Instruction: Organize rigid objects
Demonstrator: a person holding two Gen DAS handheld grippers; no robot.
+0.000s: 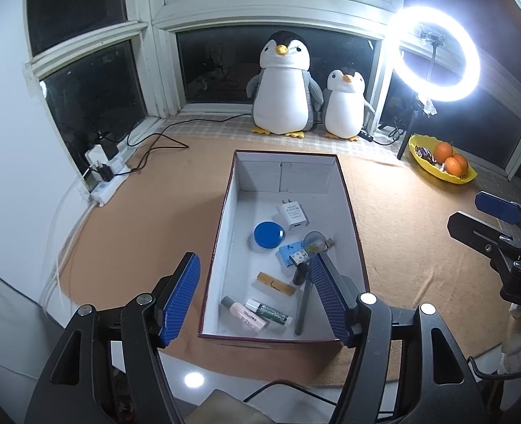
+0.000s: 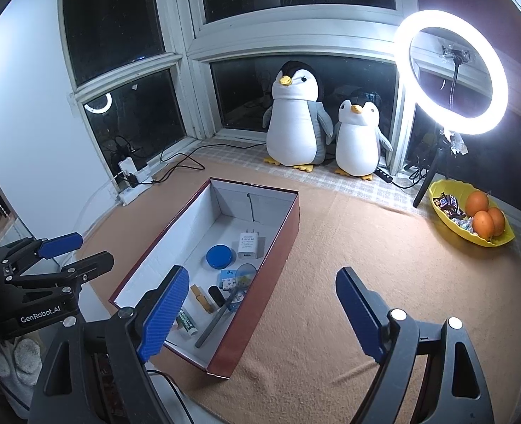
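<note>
Both tongs agape, box (image 1: 225, 219) filled, seemingly

Small rigid items (image 1: 278, 268) inside box (image 1: 221, 233)

Two plush penguins (image 1: 284, 84) are counted at upper centre. Three oranges (image 1: 451, 159) are seen in one yellow bowl (image 1: 423, 141) at right. One open box (image 1: 225, 212) is found mid-frame, and one ring light (image 1: 398, 35) upper right.
</note>
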